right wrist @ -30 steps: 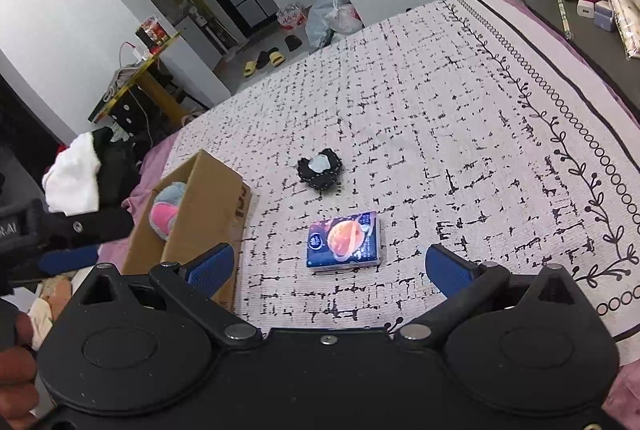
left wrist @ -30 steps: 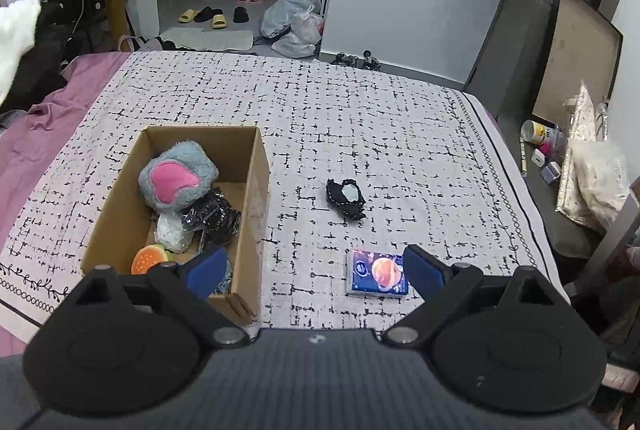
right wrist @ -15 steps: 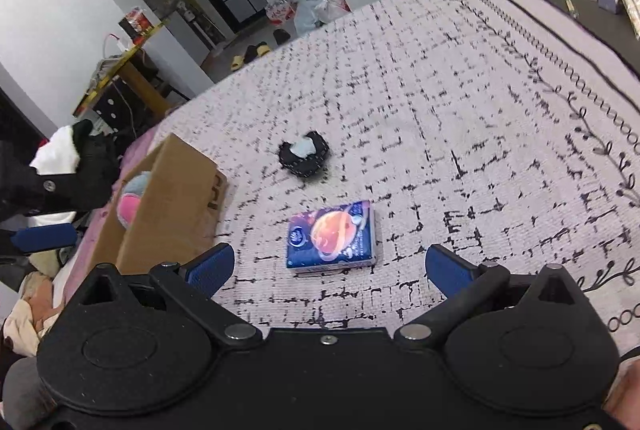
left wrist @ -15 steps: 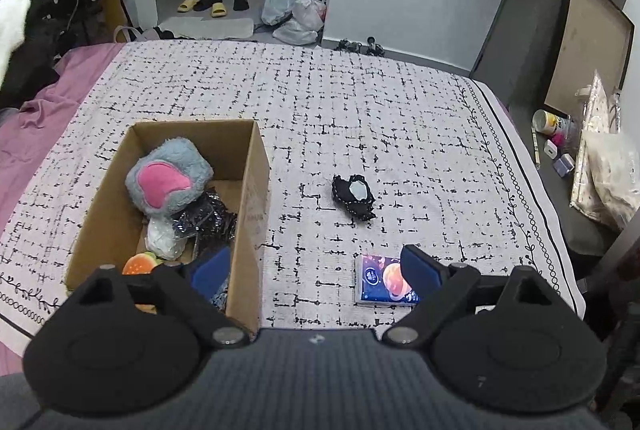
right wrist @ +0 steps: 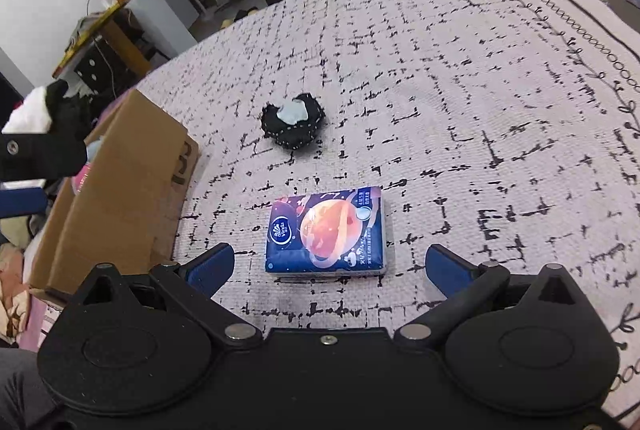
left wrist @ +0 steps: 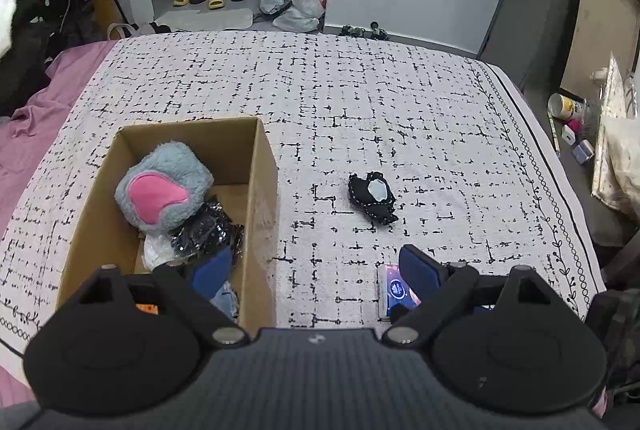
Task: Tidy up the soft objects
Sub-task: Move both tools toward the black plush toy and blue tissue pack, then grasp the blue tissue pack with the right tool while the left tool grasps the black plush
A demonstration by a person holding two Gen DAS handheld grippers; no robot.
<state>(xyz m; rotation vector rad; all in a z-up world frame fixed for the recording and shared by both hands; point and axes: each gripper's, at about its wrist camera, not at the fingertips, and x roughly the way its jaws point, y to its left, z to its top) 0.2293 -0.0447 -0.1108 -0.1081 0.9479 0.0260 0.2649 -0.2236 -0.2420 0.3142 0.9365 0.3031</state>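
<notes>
Tissue pack, flat blue rectangle with an orange planet print (right wrist: 326, 230), lies face up on the white black-patterned bedspread (right wrist: 460, 78); its long axis runs away from the right camera. One pack, one small black fabric pouch (right wrist: 292, 124) beyond it, one brown cardboard box (left wrist: 262, 190) holding one grey-and-pink plush (left wrist: 164, 186). Right gripper (right wrist: 326, 266) tilts downward, jaws spread, empty, straddling the pack's near end. Left gripper (left wrist: 316, 270) likewise spread, empty, above the box edge.

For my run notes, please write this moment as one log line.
left gripper: open, empty | right gripper: open, over tissue pack | black pouch: on bedspread | box: holds plush toy
</notes>
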